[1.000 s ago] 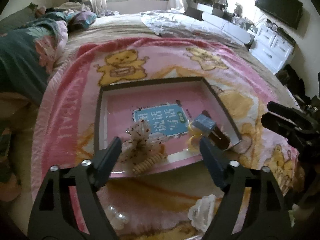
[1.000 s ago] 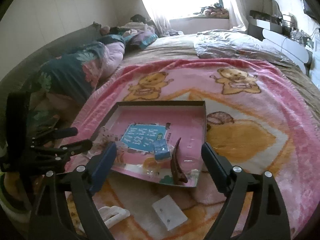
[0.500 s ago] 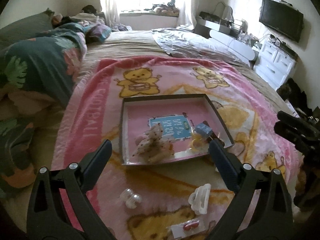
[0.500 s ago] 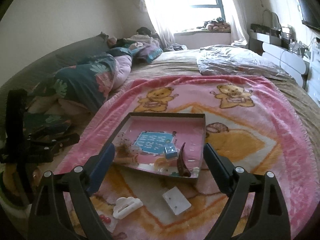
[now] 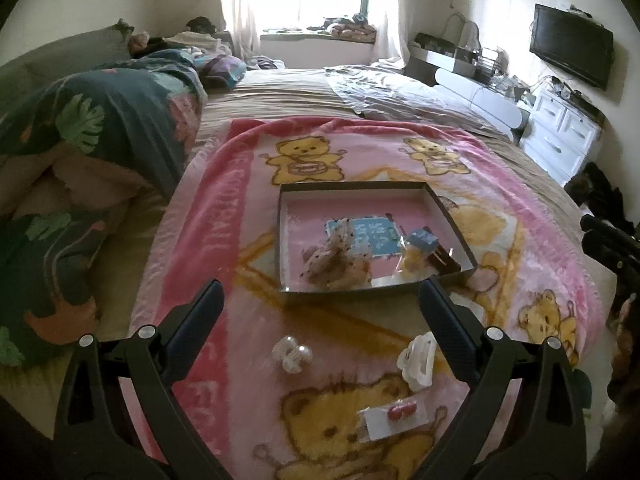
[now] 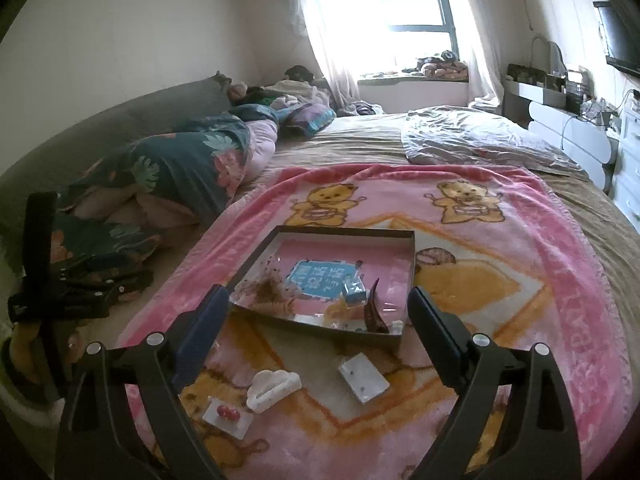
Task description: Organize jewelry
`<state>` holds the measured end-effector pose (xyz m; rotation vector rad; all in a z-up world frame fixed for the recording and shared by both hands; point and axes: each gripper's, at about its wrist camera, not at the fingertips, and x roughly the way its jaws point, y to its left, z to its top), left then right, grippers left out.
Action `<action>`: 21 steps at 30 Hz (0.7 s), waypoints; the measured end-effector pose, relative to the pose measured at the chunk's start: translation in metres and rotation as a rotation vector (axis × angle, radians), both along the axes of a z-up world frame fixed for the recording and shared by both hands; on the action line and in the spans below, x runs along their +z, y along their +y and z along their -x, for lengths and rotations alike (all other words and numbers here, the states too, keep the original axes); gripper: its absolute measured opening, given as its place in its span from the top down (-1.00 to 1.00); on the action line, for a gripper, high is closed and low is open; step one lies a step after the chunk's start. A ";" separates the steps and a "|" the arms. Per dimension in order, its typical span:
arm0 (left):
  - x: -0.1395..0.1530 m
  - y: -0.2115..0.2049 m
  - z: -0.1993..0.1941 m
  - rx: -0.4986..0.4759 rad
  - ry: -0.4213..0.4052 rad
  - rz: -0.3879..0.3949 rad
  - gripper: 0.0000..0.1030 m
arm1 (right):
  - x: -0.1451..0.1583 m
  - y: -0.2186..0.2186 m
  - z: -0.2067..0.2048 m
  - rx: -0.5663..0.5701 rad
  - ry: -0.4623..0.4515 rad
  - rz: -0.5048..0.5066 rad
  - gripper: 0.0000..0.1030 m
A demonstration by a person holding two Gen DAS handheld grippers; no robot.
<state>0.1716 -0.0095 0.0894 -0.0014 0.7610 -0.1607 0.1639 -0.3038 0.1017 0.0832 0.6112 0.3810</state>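
While both hover empty: left gripper (image 5: 320,304) and right gripper (image 6: 318,308) fingers spread wide.
Loose: white claw clip (image 5: 418,360), near tray (image 5: 360,186).
Risk: soft blanket (image 5: 216,240); clip may sink, slip.

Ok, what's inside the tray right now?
In the tray: a speckled bow, a small blue box, a brown hair clip and something yellow. The bow hides whatever lies under it.
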 end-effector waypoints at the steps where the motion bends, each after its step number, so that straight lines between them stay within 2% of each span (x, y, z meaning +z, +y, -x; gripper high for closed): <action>1: 0.000 0.001 0.003 0.000 -0.002 0.001 -0.77 | 0.000 0.000 0.002 0.000 -0.002 0.000 -0.75; 21: -0.036 -0.002 0.061 -0.006 0.028 0.005 -0.77 | -0.015 0.005 0.049 0.016 -0.002 0.037 -0.76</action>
